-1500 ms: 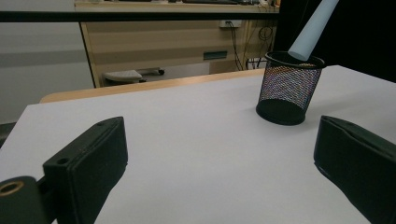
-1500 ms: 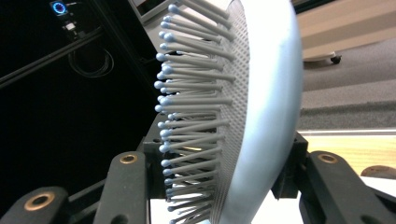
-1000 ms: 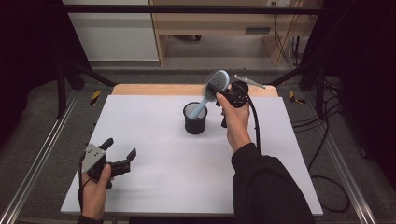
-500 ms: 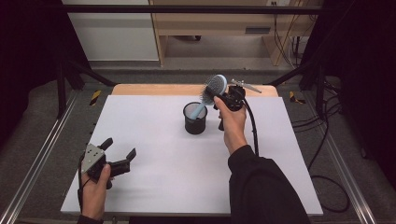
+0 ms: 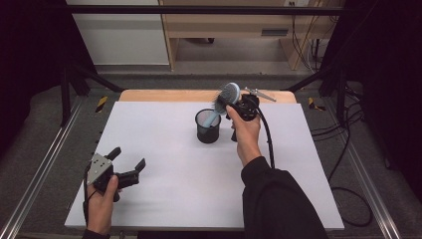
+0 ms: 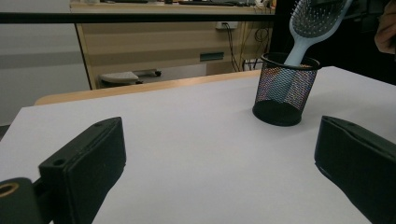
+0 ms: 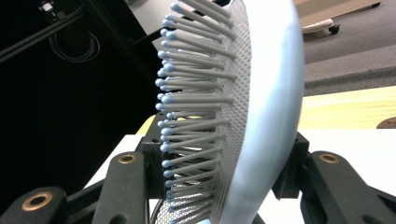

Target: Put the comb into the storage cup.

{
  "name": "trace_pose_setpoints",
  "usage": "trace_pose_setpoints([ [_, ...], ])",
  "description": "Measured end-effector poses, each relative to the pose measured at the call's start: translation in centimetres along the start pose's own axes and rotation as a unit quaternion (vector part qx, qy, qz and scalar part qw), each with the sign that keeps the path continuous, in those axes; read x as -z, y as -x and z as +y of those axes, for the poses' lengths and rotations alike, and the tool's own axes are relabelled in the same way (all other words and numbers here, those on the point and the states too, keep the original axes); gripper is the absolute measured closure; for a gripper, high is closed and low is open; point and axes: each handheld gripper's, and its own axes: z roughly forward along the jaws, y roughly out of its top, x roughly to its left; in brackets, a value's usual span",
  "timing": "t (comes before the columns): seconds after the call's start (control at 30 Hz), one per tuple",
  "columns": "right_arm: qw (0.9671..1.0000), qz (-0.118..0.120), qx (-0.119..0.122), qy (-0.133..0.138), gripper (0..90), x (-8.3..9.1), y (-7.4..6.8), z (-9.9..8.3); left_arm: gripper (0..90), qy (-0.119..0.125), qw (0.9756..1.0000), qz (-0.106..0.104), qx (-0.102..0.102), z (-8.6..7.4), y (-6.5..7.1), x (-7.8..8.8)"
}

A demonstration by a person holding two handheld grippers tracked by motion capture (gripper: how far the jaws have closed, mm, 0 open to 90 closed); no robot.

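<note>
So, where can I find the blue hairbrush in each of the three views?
High view: the hairbrush is top centre, its head up and its handle down in the black mesh cup.
Left gripper view: the hairbrush is at the upper right, leaning out of the mesh cup.
Right gripper view: the hairbrush is close up in the centre, between the right gripper jaws.
Shared landmark: the white tabletop.

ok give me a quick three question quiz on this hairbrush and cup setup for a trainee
1. True or false: the left gripper is holding the hairbrush.
2. Which end of the hairbrush is inside the mesh cup: A) the bristle head, B) the handle?
3. Fill in: the right gripper is shut on the hairbrush's ____.

Key: 1. False: its jaws are open, apart from everything on the table. 2. B. 3. head.
</note>
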Motion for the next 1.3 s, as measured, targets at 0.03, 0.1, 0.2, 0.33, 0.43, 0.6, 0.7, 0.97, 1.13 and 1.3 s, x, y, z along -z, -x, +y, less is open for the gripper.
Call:
trace_pose_setpoints([
  [0.03, 1.0, 0.0, -0.002, 0.0, 51.2, -0.04, 0.03, -0.06, 2.2, 0.0, 1.0, 0.0, 0.0, 0.0, 0.0, 0.0],
  [0.1, 1.0, 0.0, -0.002, -0.001, 51.2, -0.12, 0.08, -0.18, 2.2, 0.0, 1.0, -0.001, 0.0, 0.01, 0.01, 0.01],
  [0.2, 1.0, 0.0, -0.002, -0.003, 51.1, -0.28, -0.02, -0.37, 2.2, 0.0, 1.0, -0.001, 0.0, 0.01, -0.01, 0.01],
  [0.33, 1.0, -0.001, -0.002, -0.003, 51.1, -0.38, -0.06, -0.48, 2.2, 0.0, 1.0, -0.001, 0.0, 0.01, 0.0, 0.01],
  [0.43, 1.0, -0.001, -0.001, -0.006, 51.1, -0.41, 0.02, -0.54, 2.2, 0.0, 1.0, -0.001, 0.0, 0.01, -0.02, 0.02],
  [0.6, 1.0, -0.002, -0.002, -0.009, 50.9, -0.5, 0.18, -0.7, 2.2, 0.0, 1.0, -0.001, 0.0, 0.01, 0.0, 0.02],
  [0.7, 0.9999, -0.002, -0.004, -0.01, 50.9, -0.57, 0.27, -0.81, 2.2, 0.001, 1.0, -0.001, -0.001, 0.02, 0.0, 0.02],
  [0.97, 0.9999, -0.003, -0.008, -0.012, 50.7, -0.56, 0.32, -0.83, 2.2, -0.001, 1.0, -0.002, 0.0, 0.0, 0.03, -0.01],
  [1.13, 0.9999, -0.001, -0.007, -0.013, 50.6, -0.61, 0.5, -0.96, 2.3, 0.0, 1.0, -0.002, 0.0, 0.0, 0.01, 0.01],
  [1.3, 0.9999, -0.001, -0.008, -0.014, 50.4, -0.62, 0.52, -0.97, 2.3, 0.0, 1.0, -0.003, -0.001, 0.0, 0.05, -0.01],
])
